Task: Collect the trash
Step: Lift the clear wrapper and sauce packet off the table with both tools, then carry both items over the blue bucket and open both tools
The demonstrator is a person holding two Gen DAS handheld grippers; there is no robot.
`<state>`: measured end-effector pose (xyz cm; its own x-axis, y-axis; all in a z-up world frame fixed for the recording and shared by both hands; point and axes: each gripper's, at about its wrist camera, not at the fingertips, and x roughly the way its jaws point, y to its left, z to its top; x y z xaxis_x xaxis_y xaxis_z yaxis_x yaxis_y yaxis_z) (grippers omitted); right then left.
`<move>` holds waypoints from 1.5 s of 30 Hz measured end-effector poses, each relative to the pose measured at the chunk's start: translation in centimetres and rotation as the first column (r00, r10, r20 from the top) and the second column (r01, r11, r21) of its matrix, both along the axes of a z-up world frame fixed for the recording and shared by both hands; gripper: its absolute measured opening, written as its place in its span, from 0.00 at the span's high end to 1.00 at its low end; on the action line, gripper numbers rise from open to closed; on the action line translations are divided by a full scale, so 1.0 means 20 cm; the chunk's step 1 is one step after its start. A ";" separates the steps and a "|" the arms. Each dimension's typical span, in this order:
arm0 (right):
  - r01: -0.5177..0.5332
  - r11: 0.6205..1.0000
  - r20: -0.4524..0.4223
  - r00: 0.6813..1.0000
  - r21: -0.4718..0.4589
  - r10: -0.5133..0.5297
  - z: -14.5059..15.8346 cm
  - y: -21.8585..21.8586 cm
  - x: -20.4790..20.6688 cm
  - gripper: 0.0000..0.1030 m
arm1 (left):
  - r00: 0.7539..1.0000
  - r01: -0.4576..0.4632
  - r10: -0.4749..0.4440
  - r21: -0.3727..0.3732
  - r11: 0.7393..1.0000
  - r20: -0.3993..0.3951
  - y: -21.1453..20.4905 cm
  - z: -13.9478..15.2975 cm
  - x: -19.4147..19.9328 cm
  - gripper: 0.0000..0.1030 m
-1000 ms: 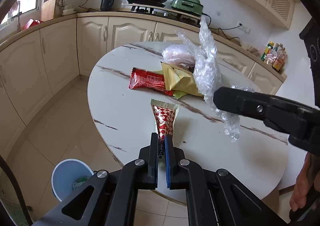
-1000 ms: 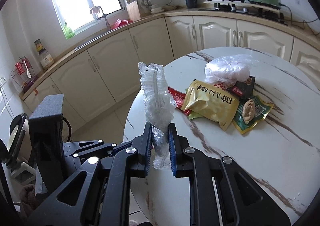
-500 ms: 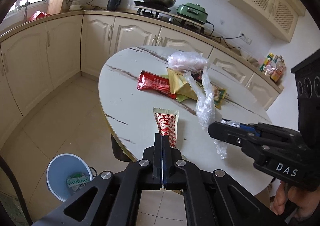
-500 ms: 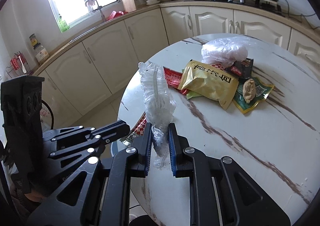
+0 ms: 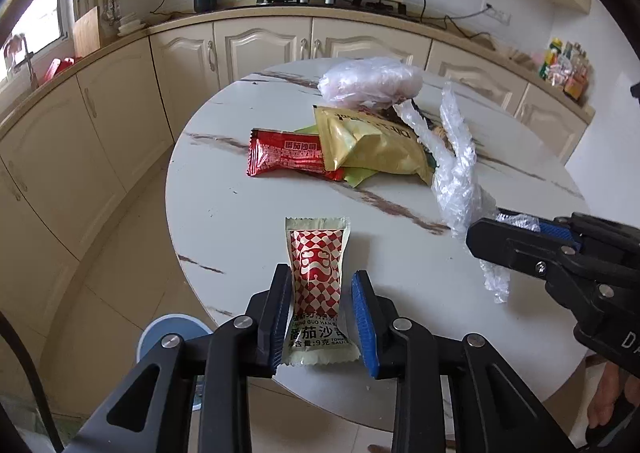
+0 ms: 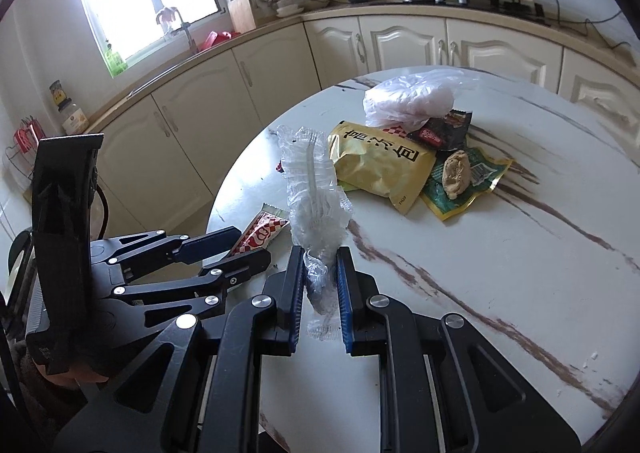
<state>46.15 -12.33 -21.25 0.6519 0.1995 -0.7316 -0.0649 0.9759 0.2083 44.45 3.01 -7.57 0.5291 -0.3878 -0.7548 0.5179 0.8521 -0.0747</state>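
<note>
Kitchen, cream cabinets, round white marble-look table (image 5: 240, 213) right ahead of both tools; left gripper (image 5: 320, 317) has its fingers apart with the ketchup sachet (image 5: 316, 273) standing flat between them, printed face to the camera, lower end down between the pads, top end poking out past the fingertips; slim gap shows on the right-finger side, left side looks touching or nearly so; cannot tell if the sachet rests on the table edge or is free; right gripper (image 6: 318, 293) is clamped on the clear plastic wrap (image 6: 316, 205), crumpled tail pinched between the pads, the rest fanning up and forward beyond the fingertips; my read: the step is getting both pieces into the blue bin (image 5: 172, 337), which sits on the floor below and left of the left fingers, partly hidden by them; to do it well: left needs a square pinch across the sachet's middle, not a corner, since it's slick foil and will slide; release only once the fingertips are over the bin mouth, not the floor tile beside it; wrap is light and springy, may cling to the pads, so open wide and low; rest of the trash is well ahead of both sets of fingers: red wrapper (image 5: 284, 155), yellow packet (image 5: 368, 145), bunched plastic bag (image 5: 370, 83), green packet (image 6: 468, 181) all heaped mid-table, overlapping; take them one per grip, top layer first.
</note>
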 end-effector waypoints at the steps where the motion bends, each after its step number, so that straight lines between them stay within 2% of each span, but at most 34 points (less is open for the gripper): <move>1: 0.001 1.000 0.001 1.000 0.007 -0.001 0.00 -0.01 0.00 0.85 | 1.000 0.010 -0.010 0.005 1.000 -0.011 -0.02 0.00 0.00 0.79; 3: 0.000 1.000 0.003 1.000 0.018 0.000 -0.01 -0.03 0.01 0.85 | 0.999 0.024 -0.024 0.012 1.000 -0.028 -0.04 0.03 0.01 0.88; 6: 0.000 0.999 0.003 1.000 0.038 0.000 -0.02 -0.05 0.01 0.85 | 0.999 0.040 -0.040 0.030 0.999 -0.012 -0.08 0.04 0.00 0.95; 9: -0.006 0.999 -0.003 1.000 0.052 0.006 -0.05 -0.06 0.01 0.85 | 0.999 0.038 -0.038 0.023 0.999 0.016 -0.09 0.03 -0.02 0.98; 16: -0.044 0.997 -0.002 0.999 0.061 0.044 -0.05 0.02 0.02 0.85 | 1.000 0.009 -0.007 -0.087 0.996 0.022 0.05 0.04 -0.06 0.98; 21: -0.109 0.992 0.012 0.994 0.057 0.108 -0.02 0.19 0.08 0.85 | 0.994 -0.086 0.093 -0.121 0.989 0.055 0.35 0.10 -0.07 0.98; 27: -0.253 0.965 0.010 0.967 0.072 0.253 -0.05 0.61 0.24 0.85 | 0.965 -0.253 0.259 -0.113 0.961 0.039 0.82 0.04 -0.05 0.98; 31: -0.342 0.937 -0.030 0.938 0.066 0.344 -0.18 0.96 0.40 0.85 | 0.936 -0.350 0.351 -0.092 0.932 -0.003 1.09 -0.09 0.00 0.98; 35: -0.394 0.919 -0.113 0.912 0.021 0.394 -0.41 1.23 0.57 0.85 | 0.908 -0.414 0.408 -0.065 0.908 -0.096 1.27 -0.32 0.12 0.98; 39: -0.392 0.920 -0.224 0.898 -0.012 0.379 -0.73 1.39 0.76 0.85 | 0.879 -0.449 0.433 -0.045 0.892 -0.198 1.38 -0.58 0.28 0.98; 42: -0.385 0.922 -0.290 0.878 0.045 0.381 -0.96 1.44 0.91 0.85 | 0.863 -0.453 0.425 -0.048 0.890 -0.273 1.42 -0.76 0.41 0.98; 45: -0.369 0.925 -0.335 0.863 0.091 0.377 -1.14 1.48 1.01 0.82 | 0.851 -0.453 0.426 -0.019 0.891 -0.308 1.41 -0.89 0.54 0.98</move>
<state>66.36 17.25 -44.06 0.2375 0.3975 -0.8863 -0.3443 0.8877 0.3058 55.25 31.29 -25.36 0.4248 -0.2372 -0.8736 0.0344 0.9686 -0.2462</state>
